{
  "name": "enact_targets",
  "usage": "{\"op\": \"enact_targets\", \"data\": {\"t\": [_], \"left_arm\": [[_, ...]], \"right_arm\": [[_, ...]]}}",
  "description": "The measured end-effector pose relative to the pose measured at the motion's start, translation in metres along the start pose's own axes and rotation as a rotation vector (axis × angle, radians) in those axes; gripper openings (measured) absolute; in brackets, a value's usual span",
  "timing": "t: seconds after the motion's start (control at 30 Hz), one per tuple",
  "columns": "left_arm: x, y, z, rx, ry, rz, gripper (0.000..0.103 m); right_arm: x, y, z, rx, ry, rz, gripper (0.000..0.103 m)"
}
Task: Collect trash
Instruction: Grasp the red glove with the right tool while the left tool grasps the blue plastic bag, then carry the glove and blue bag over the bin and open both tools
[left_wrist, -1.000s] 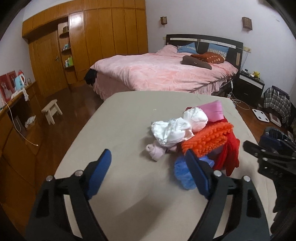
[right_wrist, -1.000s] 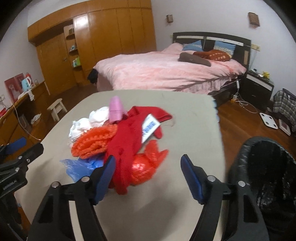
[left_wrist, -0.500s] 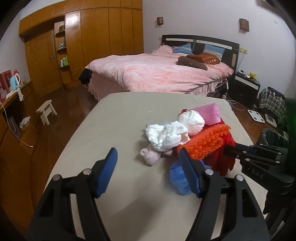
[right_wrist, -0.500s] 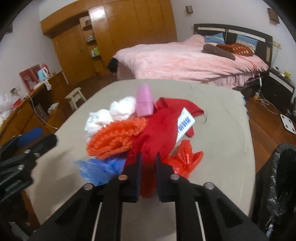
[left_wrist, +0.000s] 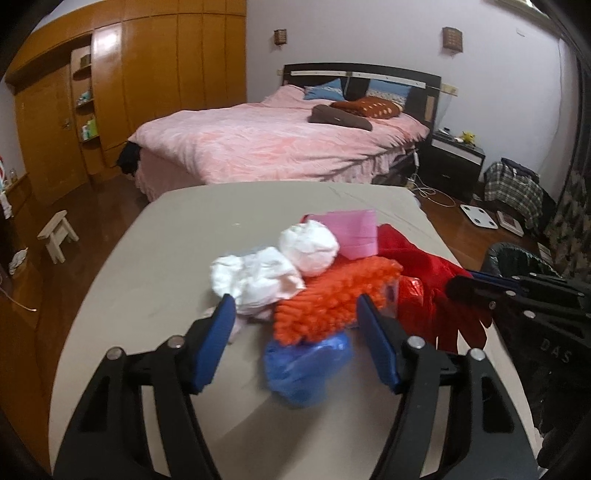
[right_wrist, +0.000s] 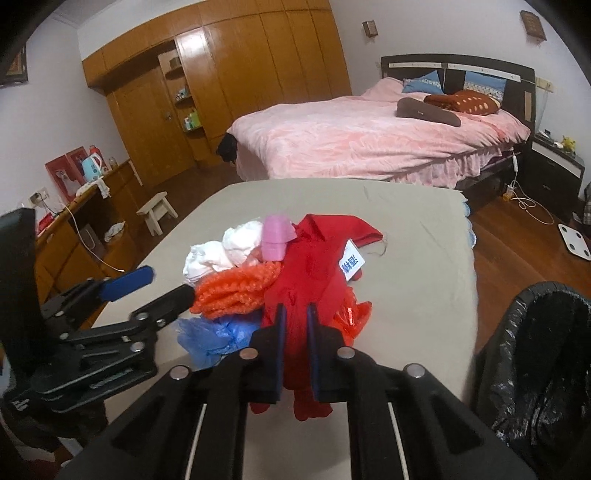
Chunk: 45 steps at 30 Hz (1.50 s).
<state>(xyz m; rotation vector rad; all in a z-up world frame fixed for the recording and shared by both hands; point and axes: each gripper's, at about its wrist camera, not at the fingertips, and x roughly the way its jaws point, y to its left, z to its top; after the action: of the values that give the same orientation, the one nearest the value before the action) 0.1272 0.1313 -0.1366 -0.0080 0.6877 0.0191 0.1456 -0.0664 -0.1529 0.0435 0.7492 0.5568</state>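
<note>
A heap of trash lies on the beige table (left_wrist: 147, 295): white crumpled paper (left_wrist: 255, 280), a pink piece (left_wrist: 356, 232), an orange fuzzy net (left_wrist: 332, 299), a blue plastic bag (left_wrist: 306, 365), a red cloth (right_wrist: 310, 269) and a red plastic bag (right_wrist: 351, 314). My left gripper (left_wrist: 295, 332) straddles the orange net and the blue bag. Its jaws are closing, and the pads do not clearly press on either. My right gripper (right_wrist: 295, 321) is shut on the near end of the red cloth, which hangs out below the pads.
A bin with a black liner (right_wrist: 546, 354) stands off the table's right edge. Beyond the table are a pink bed (right_wrist: 369, 140), a wooden wardrobe (right_wrist: 221, 92) and a small stool (right_wrist: 157, 212). A desk with cables runs along the left wall.
The right jaws went from wide apart to shut on the red cloth. The left gripper moved forward and right onto the heap, and its jaws narrowed around the orange net and blue bag.
</note>
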Motion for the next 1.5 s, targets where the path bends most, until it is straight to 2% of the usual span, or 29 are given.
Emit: {"op": "enact_targets", "data": {"t": [0.2, 0.33, 0.5, 0.53, 0.57, 0.63, 0.67, 0.73, 0.8, 0.87, 0.93, 1.13, 1.23, 1.3, 1.4, 1.5], "left_arm": [[0.003, -0.008, -0.004, 0.031, 0.011, -0.023, 0.047], [-0.006, -0.008, -0.013, 0.036, -0.001, -0.008, 0.047], [0.002, 0.0, -0.032, 0.002, 0.056, 0.023, 0.059], [0.004, 0.001, -0.034, -0.009, 0.065, 0.027, 0.06], [0.005, 0.003, -0.036, -0.018, 0.068, 0.034, 0.064], [0.007, 0.005, -0.037, -0.02, 0.066, 0.055, 0.067], [0.008, 0.006, -0.037, -0.018, 0.066, 0.059, 0.067], [0.008, 0.01, -0.039, -0.019, 0.069, 0.066, 0.067], [0.007, 0.013, -0.039, -0.027, 0.073, 0.073, 0.067], [0.007, 0.017, -0.042, -0.036, 0.077, 0.072, 0.067], [0.007, 0.018, -0.043, -0.037, 0.079, 0.069, 0.066], [0.018, 0.008, -0.044, -0.025, 0.087, 0.035, 0.058], [0.031, 0.002, -0.046, -0.009, 0.109, 0.02, 0.044], [0.038, 0.0, -0.048, -0.013, 0.127, -0.011, 0.028], [0.035, -0.004, -0.048, 0.0, 0.111, -0.027, 0.015], [0.022, -0.006, -0.046, -0.007, 0.082, -0.046, 0.01]], "right_arm": [[-0.012, 0.0, -0.002, 0.006, -0.012, 0.018, 0.008], [-0.022, 0.0, -0.006, -0.007, -0.019, 0.018, 0.008], [-0.007, -0.003, -0.017, -0.013, 0.022, -0.015, 0.011], [-0.002, -0.004, -0.018, -0.005, 0.028, -0.017, 0.019], [0.002, -0.005, -0.019, -0.001, 0.035, -0.021, 0.031], [0.013, -0.008, -0.019, 0.012, 0.05, -0.032, 0.048], [0.018, -0.009, -0.02, 0.019, 0.062, -0.033, 0.053], [0.029, -0.01, -0.023, 0.034, 0.088, -0.027, 0.055], [0.038, -0.012, -0.025, 0.045, 0.118, -0.015, 0.05], [0.043, -0.012, -0.028, 0.05, 0.144, 0.009, 0.021], [0.04, -0.012, -0.028, 0.051, 0.138, 0.036, 0.012], [0.016, -0.006, -0.027, 0.023, 0.094, 0.056, 0.01], [0.008, -0.004, -0.025, 0.015, 0.08, 0.067, 0.01], [0.005, -0.003, -0.022, 0.015, 0.073, 0.073, 0.01], [-0.003, -0.001, -0.019, 0.011, 0.063, 0.078, 0.01], [-0.015, 0.001, -0.015, 0.011, 0.041, 0.086, 0.01]]}}
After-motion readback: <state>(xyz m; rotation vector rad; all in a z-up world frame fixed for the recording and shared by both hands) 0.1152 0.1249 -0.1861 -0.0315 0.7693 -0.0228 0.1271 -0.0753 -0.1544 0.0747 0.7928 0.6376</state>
